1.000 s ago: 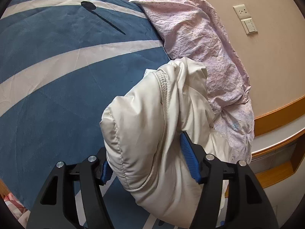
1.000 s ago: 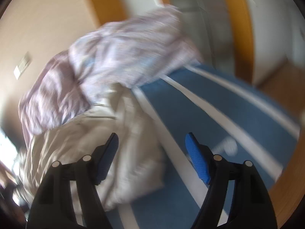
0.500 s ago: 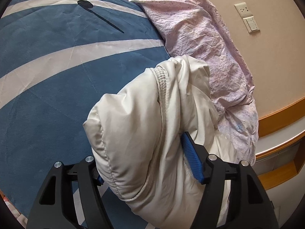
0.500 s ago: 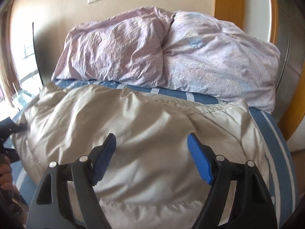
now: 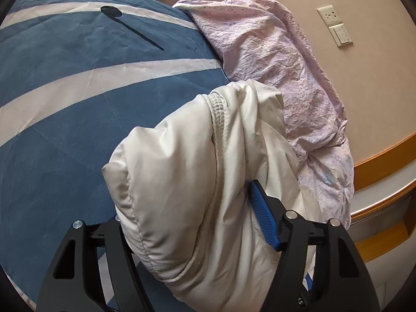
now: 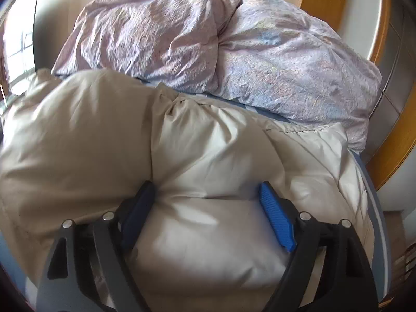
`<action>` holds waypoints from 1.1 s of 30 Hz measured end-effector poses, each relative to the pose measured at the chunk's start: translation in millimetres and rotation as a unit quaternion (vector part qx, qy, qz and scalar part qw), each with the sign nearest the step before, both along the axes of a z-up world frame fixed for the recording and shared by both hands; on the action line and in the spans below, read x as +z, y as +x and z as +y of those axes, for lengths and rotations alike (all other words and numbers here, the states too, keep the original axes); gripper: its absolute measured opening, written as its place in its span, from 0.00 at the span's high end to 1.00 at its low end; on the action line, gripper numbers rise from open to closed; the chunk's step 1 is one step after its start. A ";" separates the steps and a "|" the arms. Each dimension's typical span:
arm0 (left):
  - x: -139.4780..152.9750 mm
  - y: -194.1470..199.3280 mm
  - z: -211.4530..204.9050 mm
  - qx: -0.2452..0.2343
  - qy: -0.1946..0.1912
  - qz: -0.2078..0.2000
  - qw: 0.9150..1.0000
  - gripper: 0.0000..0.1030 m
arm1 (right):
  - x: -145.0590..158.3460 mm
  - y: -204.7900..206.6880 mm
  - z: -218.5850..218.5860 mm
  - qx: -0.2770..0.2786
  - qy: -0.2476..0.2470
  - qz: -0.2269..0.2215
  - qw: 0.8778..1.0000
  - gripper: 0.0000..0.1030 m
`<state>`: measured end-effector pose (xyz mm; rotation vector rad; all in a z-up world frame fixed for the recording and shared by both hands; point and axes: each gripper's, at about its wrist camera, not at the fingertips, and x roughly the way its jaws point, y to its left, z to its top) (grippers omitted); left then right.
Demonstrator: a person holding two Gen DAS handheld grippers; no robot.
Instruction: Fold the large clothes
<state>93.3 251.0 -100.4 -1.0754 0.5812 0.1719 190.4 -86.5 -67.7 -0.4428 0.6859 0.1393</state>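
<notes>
The cream puffy jacket [image 5: 208,182] lies bunched on the bed's blue striped cover [image 5: 65,104]; left claw [image 5: 197,223] pinches a thick fold of it, its jaws having just widened a bit; right claw [image 6: 205,218], jaws just spreading, stands wide w/ a padded bulge between them; lilac duvet [image 6: 234,52] heaps at 12 o'clock behind jacket, blocking that side; wall sockets [image 5: 335,26] at 1 o'clock.

Blue bedspread [image 5: 78,119] with white stripes: covers bed. Lilac crumpled duvet [image 5: 280,72]: heaped at bedspread's far edge, against beige wall [image 5: 369,98]. Wall socket [image 5: 329,15] and switch [image 5: 341,35]: on wall, above duvet. Wooden trim [image 5: 384,158]: beside duvet.
</notes>
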 end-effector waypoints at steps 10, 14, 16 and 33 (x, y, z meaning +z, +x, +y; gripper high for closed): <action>25.4 3.0 -12.3 -0.012 0.041 -0.029 0.999 0.42 | -13.3 9.3 -0.2 -0.003 -0.009 0.023 1.000 0.17; 37.4 4.5 -19.0 -0.017 0.062 -0.041 0.997 0.49 | -15.1 11.9 -0.1 -0.003 -0.011 0.029 1.000 0.17; 44.8 5.7 -23.9 -0.022 0.076 -0.048 0.996 0.51 | -15.9 13.4 -0.4 -0.004 -0.011 0.031 0.999 0.17; 115.7 12.5 -84.7 -0.099 0.159 -0.163 0.969 0.59 | -21.5 21.5 0.9 -0.004 -0.023 0.033 0.999 0.15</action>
